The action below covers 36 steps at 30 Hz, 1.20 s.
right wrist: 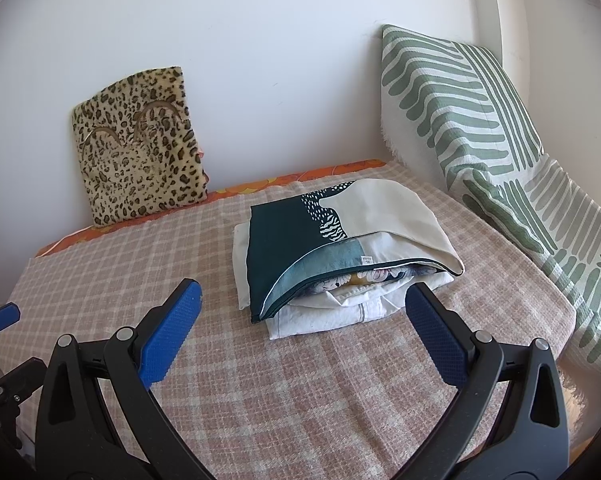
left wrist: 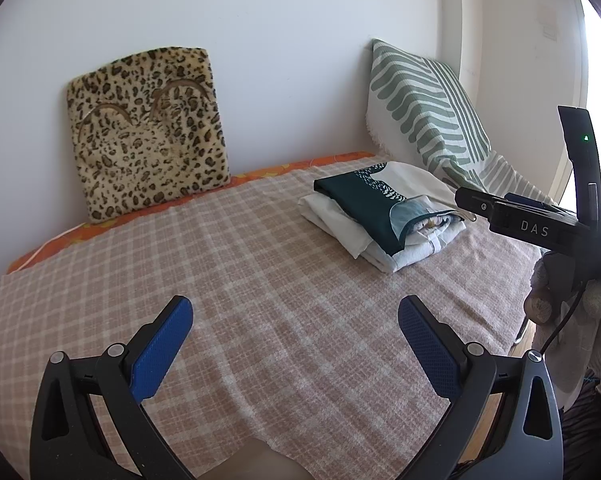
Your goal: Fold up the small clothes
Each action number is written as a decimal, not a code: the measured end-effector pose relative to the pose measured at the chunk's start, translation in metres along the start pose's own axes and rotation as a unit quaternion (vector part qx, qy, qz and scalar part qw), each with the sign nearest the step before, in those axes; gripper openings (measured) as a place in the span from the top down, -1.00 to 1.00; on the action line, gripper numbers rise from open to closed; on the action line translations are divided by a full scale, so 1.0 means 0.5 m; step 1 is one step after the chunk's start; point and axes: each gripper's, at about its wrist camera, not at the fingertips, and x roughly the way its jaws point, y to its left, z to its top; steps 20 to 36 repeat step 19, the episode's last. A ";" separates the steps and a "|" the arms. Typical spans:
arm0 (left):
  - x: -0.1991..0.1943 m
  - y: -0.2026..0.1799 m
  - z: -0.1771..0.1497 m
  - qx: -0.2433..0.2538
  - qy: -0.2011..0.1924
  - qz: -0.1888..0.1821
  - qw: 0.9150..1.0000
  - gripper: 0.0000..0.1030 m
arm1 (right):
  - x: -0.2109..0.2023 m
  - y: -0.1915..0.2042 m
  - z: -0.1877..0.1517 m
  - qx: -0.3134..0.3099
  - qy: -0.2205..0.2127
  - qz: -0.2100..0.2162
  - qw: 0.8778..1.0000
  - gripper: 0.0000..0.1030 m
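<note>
A folded stack of small clothes (right wrist: pixel 340 256) lies on the pink checked bedspread (right wrist: pixel 260 380); the top piece is dark teal and cream, with white pieces under it. In the left wrist view the same stack (left wrist: pixel 384 216) sits at the right, far ahead. My right gripper (right wrist: pixel 304 332) is open just in front of the stack, nothing between its blue pads. My left gripper (left wrist: pixel 296 344) is open over bare bedspread (left wrist: pixel 220 264), holding nothing. The right gripper's black body (left wrist: pixel 540 224) shows beside the stack in the left wrist view.
A leopard-print cushion (left wrist: pixel 144 132) leans on the white wall at the back left. A green-striped pillow (right wrist: pixel 480 128) stands at the back right, against the wall. An orange sheet edge (left wrist: pixel 260 172) runs along the wall. The bed's right edge (left wrist: pixel 528 280) drops off.
</note>
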 end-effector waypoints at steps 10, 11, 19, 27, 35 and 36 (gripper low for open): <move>0.000 0.001 -0.001 0.000 0.000 -0.001 1.000 -0.99 | 0.000 0.001 -0.001 0.001 0.000 0.000 1.000 -1.00; -0.001 0.001 -0.001 0.000 0.000 0.000 1.000 -0.99 | 0.000 0.001 -0.001 0.001 0.000 0.000 1.000 -1.00; -0.007 0.011 0.003 -0.010 0.001 -0.002 1.000 -0.99 | 0.001 0.001 -0.002 0.000 0.001 0.001 1.000 -1.00; -0.007 0.011 0.003 -0.010 0.001 -0.002 1.000 -0.99 | 0.001 0.001 -0.002 0.000 0.001 0.001 1.000 -1.00; -0.007 0.011 0.003 -0.010 0.001 -0.002 1.000 -0.99 | 0.001 0.001 -0.002 0.000 0.001 0.001 1.000 -1.00; -0.007 0.011 0.003 -0.010 0.001 -0.002 1.000 -0.99 | 0.001 0.001 -0.002 0.000 0.001 0.001 1.000 -1.00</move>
